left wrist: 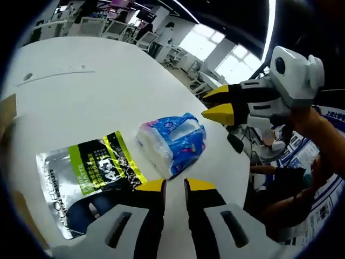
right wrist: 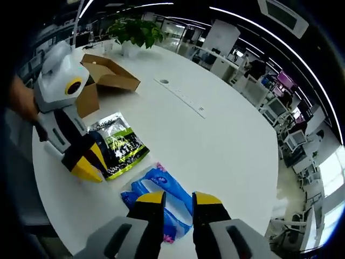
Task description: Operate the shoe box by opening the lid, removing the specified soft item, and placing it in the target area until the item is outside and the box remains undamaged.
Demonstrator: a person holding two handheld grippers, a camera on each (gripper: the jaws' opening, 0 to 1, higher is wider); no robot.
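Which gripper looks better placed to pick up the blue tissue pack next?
Probably the right gripper: its open jaws rise directly over the blue tissue pack. The left gripper sits beside the pack, nearer the silver pouch.

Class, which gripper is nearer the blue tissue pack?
Right, narrowly. The right gripper hangs directly over the blue tissue pack; the left gripper sits just beside it, near the silver pouch.

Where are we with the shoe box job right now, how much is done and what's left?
Done: the cardboard box stands open on the white table, and two soft packs lie outside it: the blue tissue pack and the silver-green pouch. In hand: nothing; the left claw and right claw hover near the tissue pack with narrow gaps, holding nothing. Left: perhaps only final positioning; no marked target area is visible.
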